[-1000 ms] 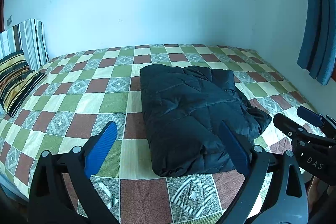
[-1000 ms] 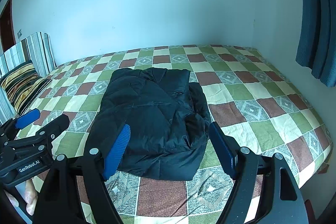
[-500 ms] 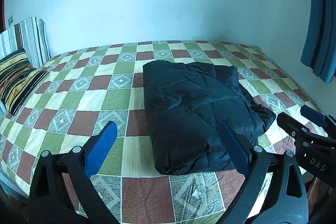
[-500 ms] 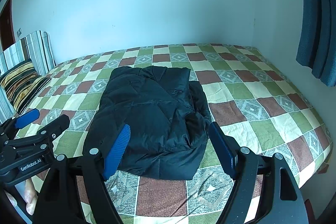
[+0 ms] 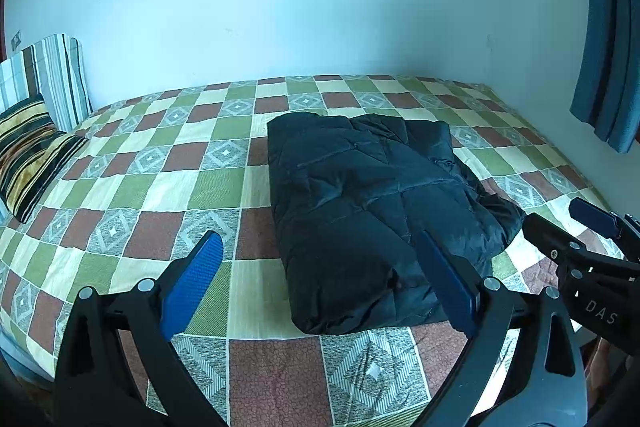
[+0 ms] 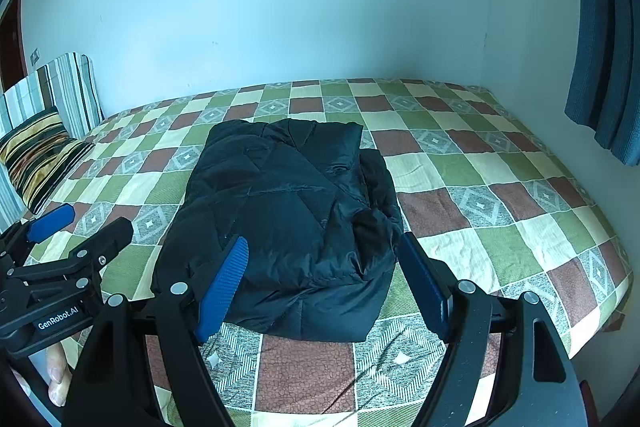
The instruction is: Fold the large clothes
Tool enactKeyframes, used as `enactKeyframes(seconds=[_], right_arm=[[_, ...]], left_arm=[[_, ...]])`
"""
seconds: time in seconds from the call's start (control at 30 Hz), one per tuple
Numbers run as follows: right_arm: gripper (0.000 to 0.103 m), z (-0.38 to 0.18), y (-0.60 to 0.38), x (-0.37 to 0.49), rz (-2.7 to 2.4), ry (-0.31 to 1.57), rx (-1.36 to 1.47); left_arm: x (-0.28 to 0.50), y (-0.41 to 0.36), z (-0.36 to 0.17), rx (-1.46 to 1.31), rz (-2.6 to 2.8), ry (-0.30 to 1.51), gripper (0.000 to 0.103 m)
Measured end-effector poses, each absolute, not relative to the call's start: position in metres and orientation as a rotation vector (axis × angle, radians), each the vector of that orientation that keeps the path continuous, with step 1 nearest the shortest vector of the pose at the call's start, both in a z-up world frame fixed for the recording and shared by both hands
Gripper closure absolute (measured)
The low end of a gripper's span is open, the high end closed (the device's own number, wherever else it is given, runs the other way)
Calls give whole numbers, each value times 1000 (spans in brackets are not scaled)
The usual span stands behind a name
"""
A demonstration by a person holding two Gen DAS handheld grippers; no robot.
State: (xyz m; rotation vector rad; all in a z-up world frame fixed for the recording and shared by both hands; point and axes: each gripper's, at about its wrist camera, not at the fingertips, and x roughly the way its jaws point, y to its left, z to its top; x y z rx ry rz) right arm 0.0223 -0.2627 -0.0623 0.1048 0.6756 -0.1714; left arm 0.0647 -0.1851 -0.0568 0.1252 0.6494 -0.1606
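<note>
A black quilted puffer jacket (image 5: 360, 211) lies folded into a thick rectangle in the middle of the checkered bed; it also shows in the right wrist view (image 6: 288, 223). My left gripper (image 5: 316, 255) is open and empty, held above the bed's near edge in front of the jacket, apart from it. My right gripper (image 6: 324, 259) is open and empty, also in front of the jacket's near edge. Each gripper shows in the other's view: the right gripper (image 5: 560, 227) at the right edge, the left gripper (image 6: 72, 227) at the left edge.
The bed (image 5: 132, 187) has a green, brown and cream checkered cover. Striped pillows (image 5: 36, 147) lean at the left end. A pale wall (image 5: 280, 7) runs behind the bed. A blue curtain (image 5: 608, 47) hangs at the right.
Both grippers have risen and drawn back slightly from the jacket. The jacket has not moved. Both stay open.
</note>
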Motion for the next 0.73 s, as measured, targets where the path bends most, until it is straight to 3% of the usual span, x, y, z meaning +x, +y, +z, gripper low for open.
enactKeyframes(seconds=[0.53, 0.73], right_arm=[[27, -77, -274, 35, -169, 703, 120], [25, -82, -311, 41, -247, 691, 158]], left_arm=[[82, -180, -70, 112, -135, 663, 2], [115, -139, -82, 96, -23, 683, 2]])
